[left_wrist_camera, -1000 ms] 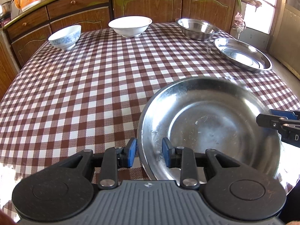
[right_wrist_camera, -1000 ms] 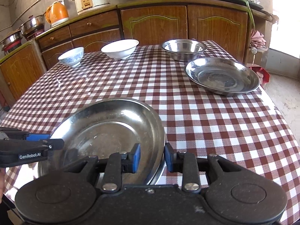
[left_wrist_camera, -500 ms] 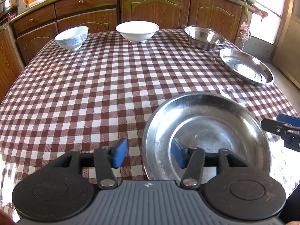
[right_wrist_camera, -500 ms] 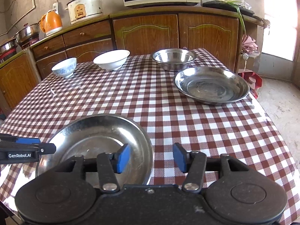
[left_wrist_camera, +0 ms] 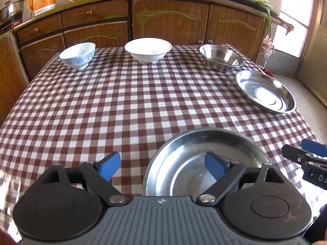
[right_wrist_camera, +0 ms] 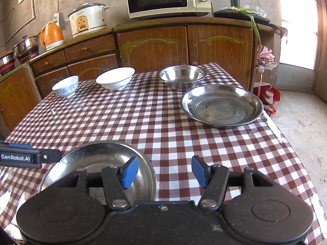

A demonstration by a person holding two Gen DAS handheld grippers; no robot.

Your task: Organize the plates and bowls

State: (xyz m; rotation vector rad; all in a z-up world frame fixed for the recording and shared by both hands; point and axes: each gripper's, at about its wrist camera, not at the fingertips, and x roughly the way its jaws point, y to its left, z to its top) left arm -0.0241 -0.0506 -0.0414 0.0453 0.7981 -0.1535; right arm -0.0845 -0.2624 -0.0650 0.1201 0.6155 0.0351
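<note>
While both claws are hanging over the near edge of the checked counter, the near steel plate is lying flat on the cloth between them, gripped by neither. The left claw is standing released: its jaws have just been opening wide, one blue pad sitting over bare cloth outside the plate's left rim and the other hovering over the plate's inside, neither pressing on the metal. The right claw is likewise released, its jaws having just been opening; in its own view one pad is showing over the plate's right side and the other over the cloth beside it, with the rim passing between them untouched. Along the far edge of the counter a blue-patterned bowl, a white bowl and a steel bowl are sitting in a row, well apart from each other. Just in front of the steel bowl, near the counter's right edge, a second steel plate is resting.
</note>
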